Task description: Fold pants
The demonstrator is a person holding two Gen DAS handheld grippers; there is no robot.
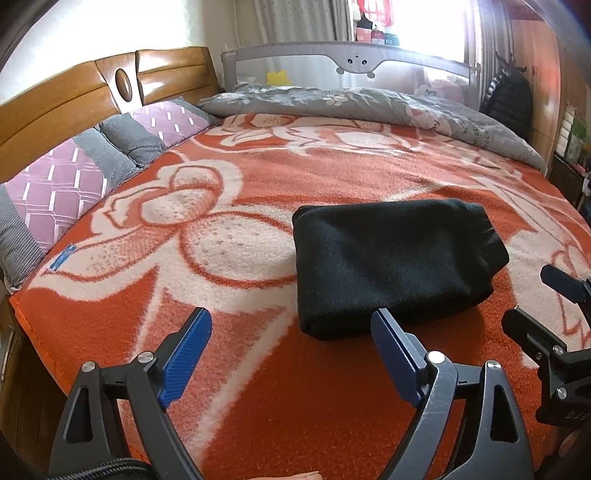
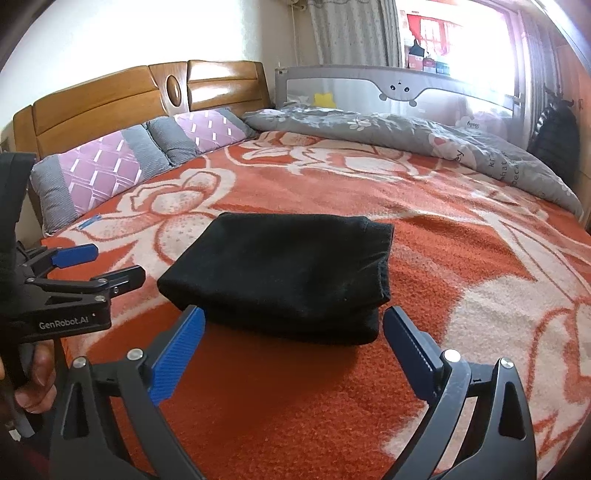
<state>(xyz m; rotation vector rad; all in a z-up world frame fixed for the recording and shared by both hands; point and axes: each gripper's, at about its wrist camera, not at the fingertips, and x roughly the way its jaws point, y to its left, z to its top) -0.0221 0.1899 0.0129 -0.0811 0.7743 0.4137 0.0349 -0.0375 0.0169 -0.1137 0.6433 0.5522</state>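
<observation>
On the orange floral blanket (image 1: 258, 177) of our bed, the black pants (image 1: 391, 258) lie folded into a compact stack near the front edge; our left gripper (image 1: 291, 332) and right gripper (image 2: 293, 325) hang spread wide and empty just before it, so the folding looks finished

Bed blanket (image 1: 258, 177): orange with white flowers, spread ahead of the tongs. Wooden headboard (image 1: 74, 96): far left. Pillows (image 1: 66, 177): purple and grey, lined along it. Grey quilt (image 1: 351, 103): bunched at far side. Grey bed rail (image 1: 354, 62): behind quilt. Curtains (image 2: 347, 33) and bright window (image 2: 461, 33): beyond, sunlit.
</observation>
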